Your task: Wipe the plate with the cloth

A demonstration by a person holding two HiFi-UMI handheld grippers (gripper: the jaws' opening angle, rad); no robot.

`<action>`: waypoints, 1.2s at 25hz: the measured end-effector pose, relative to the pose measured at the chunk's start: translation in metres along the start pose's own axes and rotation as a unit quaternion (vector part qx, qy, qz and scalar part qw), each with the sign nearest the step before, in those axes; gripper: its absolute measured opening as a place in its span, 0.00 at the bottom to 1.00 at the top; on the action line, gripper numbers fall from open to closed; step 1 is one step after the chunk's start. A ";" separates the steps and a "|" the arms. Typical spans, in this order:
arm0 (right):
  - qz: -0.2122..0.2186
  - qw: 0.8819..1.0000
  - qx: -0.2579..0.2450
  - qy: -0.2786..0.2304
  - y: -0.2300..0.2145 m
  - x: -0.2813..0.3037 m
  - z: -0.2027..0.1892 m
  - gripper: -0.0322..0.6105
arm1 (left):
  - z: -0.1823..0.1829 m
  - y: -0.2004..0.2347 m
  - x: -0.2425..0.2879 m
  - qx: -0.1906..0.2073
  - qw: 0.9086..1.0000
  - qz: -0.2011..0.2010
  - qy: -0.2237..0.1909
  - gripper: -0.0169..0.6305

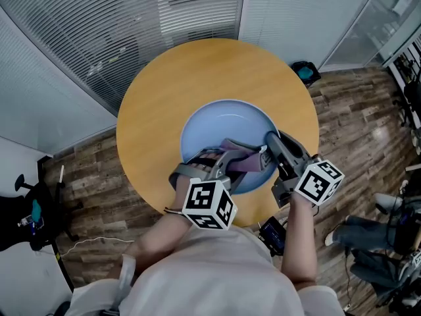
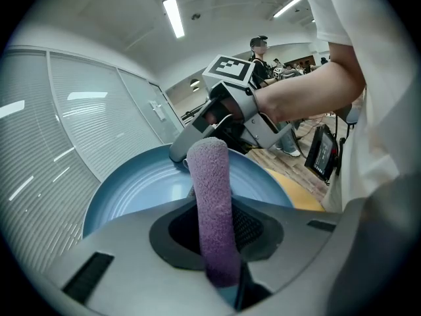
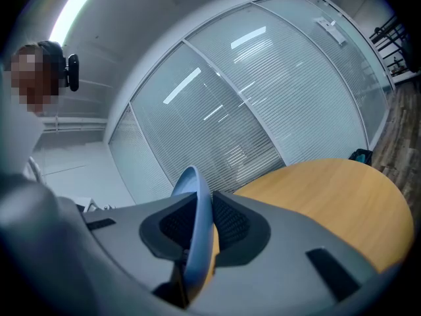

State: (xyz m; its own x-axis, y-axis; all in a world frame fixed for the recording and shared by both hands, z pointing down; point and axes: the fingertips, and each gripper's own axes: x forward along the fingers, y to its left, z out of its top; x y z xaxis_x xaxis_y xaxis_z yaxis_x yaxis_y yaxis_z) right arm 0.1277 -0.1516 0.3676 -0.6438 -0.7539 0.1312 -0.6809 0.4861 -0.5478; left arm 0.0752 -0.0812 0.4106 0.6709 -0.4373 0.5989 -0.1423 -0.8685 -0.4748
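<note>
Blinds (image 1: 125, 31) behind glass fill the upper left of the head view, and below them stands the round wooden table (image 1: 158, 97). The pale blue plate (image 1: 217, 120) sits on the table, toward the edge nearest the person.

The left gripper (image 1: 231, 162) reaches in over the plate's near rim, with its marker cube (image 1: 209, 204) close to the wrist. Its jaws are closed on the purple cloth (image 1: 242, 158). In the left gripper view the cloth stands between the pads as a thick folded roll (its free end pokes up above the plate's blue inside). In the head view the cloth lies over the near right part of the plate.

Just to the right, the right gripper (image 1: 271, 140) is clamped on the plate's right rim. In the right gripper view the thin blue edge runs straight between the two pads, and both press on it. This gripper's cube (image 1: 318, 181) sits over the table's edge. Farther right is the wood-plank floor (image 1: 355, 110).
</note>
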 end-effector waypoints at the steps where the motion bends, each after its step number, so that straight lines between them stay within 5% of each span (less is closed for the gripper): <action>1: 0.000 1.000 -0.001 0.000 0.000 -0.001 0.000 0.16 | 0.000 0.000 0.000 -0.002 1.000 0.000 -0.001 0.15; 30: -0.020 0.999 -0.006 -0.038 -0.005 -0.026 0.014 0.16 | -0.041 0.022 -0.024 -0.052 0.998 0.044 0.016 0.15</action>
State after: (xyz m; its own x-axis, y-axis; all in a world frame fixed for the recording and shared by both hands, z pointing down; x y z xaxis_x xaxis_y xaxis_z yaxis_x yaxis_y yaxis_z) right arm 0.1530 -0.1408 0.3553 -0.5878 -0.8040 0.0899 -0.7099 0.4593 -0.5340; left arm 0.0262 -0.0993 0.4130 0.6289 -0.5184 0.5795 -0.2756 -0.8455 -0.4573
